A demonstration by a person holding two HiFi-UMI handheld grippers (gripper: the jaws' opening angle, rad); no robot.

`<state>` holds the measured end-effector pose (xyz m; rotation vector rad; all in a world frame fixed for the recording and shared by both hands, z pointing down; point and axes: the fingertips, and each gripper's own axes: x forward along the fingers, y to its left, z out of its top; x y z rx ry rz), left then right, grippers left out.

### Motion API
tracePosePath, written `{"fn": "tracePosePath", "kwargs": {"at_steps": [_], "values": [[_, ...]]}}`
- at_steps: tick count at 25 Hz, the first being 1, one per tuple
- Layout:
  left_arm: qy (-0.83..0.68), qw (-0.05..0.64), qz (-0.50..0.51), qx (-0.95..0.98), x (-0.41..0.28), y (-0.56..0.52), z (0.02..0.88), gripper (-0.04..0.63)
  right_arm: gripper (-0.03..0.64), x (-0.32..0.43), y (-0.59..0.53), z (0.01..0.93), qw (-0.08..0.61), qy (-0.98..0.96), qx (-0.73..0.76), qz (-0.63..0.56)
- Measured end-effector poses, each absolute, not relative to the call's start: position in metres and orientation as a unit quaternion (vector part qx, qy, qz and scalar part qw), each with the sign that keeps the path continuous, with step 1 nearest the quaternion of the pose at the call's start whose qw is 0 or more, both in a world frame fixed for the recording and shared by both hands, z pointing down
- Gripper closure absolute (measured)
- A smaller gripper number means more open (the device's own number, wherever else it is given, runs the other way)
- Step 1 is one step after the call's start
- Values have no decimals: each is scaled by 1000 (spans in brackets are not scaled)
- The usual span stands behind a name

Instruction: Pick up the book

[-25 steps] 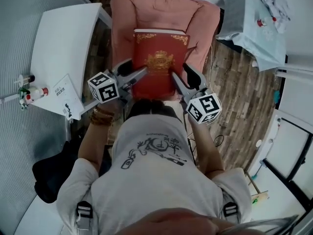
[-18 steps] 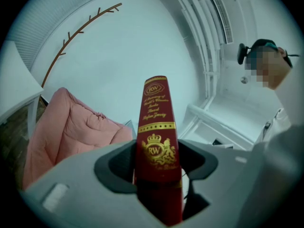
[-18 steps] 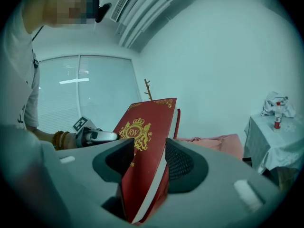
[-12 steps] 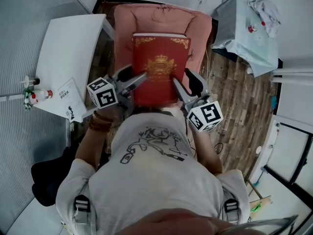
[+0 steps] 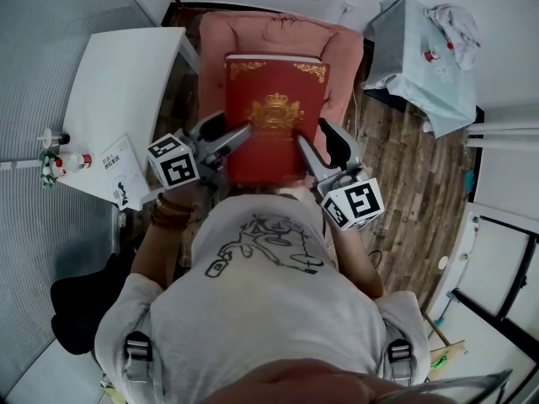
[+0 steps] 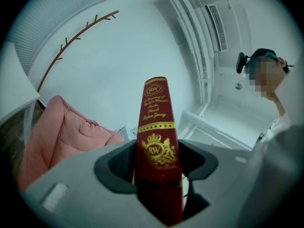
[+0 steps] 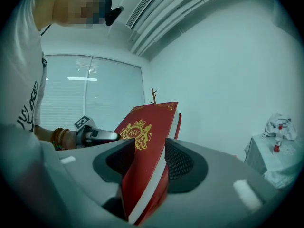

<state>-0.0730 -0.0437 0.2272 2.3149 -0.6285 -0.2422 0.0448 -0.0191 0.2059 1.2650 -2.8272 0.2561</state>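
A red hardback book [image 5: 274,116] with a gold crest is held up above the pink armchair [image 5: 341,53], cover facing the head view. My left gripper [image 5: 238,135] is shut on its left side near the bottom; in the left gripper view the gold-lettered spine of the book [image 6: 156,141] stands between the dark pads of the left gripper [image 6: 156,164]. My right gripper [image 5: 306,148] is shut on the right side. In the right gripper view the book [image 7: 142,137] shows cover and white page edge, with the right gripper [image 7: 144,164] pressing on it; its jaws have just tightened slightly.
A white table [image 5: 118,74] at the left carries a booklet [image 5: 118,171] and small bottles [image 5: 59,162]. A stand draped in pale cloth [image 5: 421,57] with a small bottle is at the right. Wooden floor [image 5: 413,175] lies around the armchair.
Both grippers have lifted the book together. It now looks larger and sits higher over the armchair. The grips are unchanged.
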Motion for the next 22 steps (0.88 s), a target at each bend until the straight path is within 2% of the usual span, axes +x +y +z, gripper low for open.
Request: {"fn": "tracePosePath", "kwargs": {"at_steps": [22], "values": [[-242, 380, -97, 887, -71, -48, 240, 336, 413, 46, -26, 214, 15, -909, 408, 82]]}}
